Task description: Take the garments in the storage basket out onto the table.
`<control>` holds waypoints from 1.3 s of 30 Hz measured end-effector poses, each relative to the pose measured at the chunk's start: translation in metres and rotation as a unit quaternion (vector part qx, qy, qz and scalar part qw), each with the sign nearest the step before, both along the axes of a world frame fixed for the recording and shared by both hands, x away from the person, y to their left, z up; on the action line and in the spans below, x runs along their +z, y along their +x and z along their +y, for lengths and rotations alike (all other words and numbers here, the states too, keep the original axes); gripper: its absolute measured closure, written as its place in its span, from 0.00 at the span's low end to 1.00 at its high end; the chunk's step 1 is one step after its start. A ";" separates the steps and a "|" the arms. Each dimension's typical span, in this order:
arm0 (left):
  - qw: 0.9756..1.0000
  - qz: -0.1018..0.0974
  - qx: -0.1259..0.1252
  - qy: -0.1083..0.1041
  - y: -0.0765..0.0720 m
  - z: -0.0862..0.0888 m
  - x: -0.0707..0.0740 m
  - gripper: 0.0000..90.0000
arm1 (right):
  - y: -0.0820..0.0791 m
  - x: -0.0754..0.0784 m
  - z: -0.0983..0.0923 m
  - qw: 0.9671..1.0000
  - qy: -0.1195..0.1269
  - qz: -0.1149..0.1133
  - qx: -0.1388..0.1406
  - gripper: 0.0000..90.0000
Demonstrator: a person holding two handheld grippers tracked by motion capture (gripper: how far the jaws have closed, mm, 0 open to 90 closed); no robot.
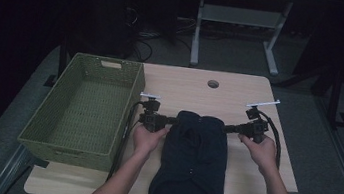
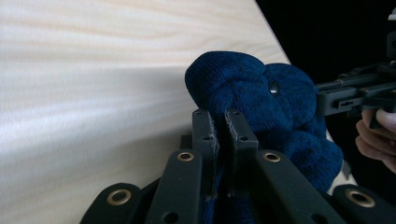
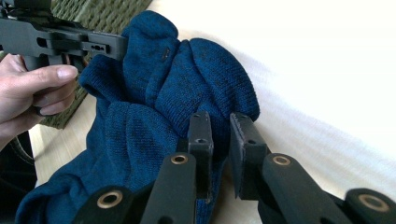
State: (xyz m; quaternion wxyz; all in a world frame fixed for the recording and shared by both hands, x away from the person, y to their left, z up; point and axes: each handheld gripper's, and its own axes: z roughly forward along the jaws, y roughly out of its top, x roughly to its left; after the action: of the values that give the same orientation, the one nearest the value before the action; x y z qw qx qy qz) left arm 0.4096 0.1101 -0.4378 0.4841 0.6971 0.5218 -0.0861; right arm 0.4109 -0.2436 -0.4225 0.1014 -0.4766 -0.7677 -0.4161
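Folding looks to be the work in hand: a dark blue knitted garment (image 1: 194,163) lies lengthwise on the pale wooden table (image 1: 244,187), its far end bunched between the two tools and its near end hanging toward the table's near edge. The left gripper (image 1: 173,121) pinches the garment's far left corner; in the left gripper view its jaws stand nearly together with blue knit caught between them (image 2: 219,126). The right gripper (image 1: 227,129) meets the far right corner; in the right gripper view (image 3: 219,130) its jaws show a narrow gap, with knit lying against the left one and seemingly tucked between them, though I cannot tell for sure that cloth is gripped there. My reading is that both corners are being taken up for a lift, and that the next move calls for raising both ends together at even height, keeping the cloth taut enough not to sag, then carrying it either toward the person for a fold or leftward to the green woven plastic basket (image 1: 62,128). That basket stands just beside the left hand (image 1: 147,139), so a leftward swing has little spare room before its rim. Bare table lies open beyond the garment and to the right of the right hand (image 1: 261,151), up to the right edge.
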 end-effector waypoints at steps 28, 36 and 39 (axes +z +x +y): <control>0.997 -0.071 -0.015 -0.021 0.004 0.003 0.038 0.94 | 0.005 0.040 -0.006 0.998 0.027 -0.056 -0.003 0.88; 0.996 -0.081 -0.020 -0.016 -0.014 0.008 0.035 0.94 | -0.012 0.036 -0.003 0.997 0.033 -0.067 0.006 0.87; 0.996 -0.085 -0.021 -0.019 -0.021 0.010 0.033 0.94 | -0.018 0.034 -0.001 0.997 0.034 -0.068 0.011 0.87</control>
State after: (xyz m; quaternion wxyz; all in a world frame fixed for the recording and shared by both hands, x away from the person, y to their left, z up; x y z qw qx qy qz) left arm 0.3885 0.1198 -0.4052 0.5375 0.7035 0.4626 -0.0466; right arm 0.3930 -0.2450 -0.3887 0.0698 -0.4350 -0.7638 -0.4718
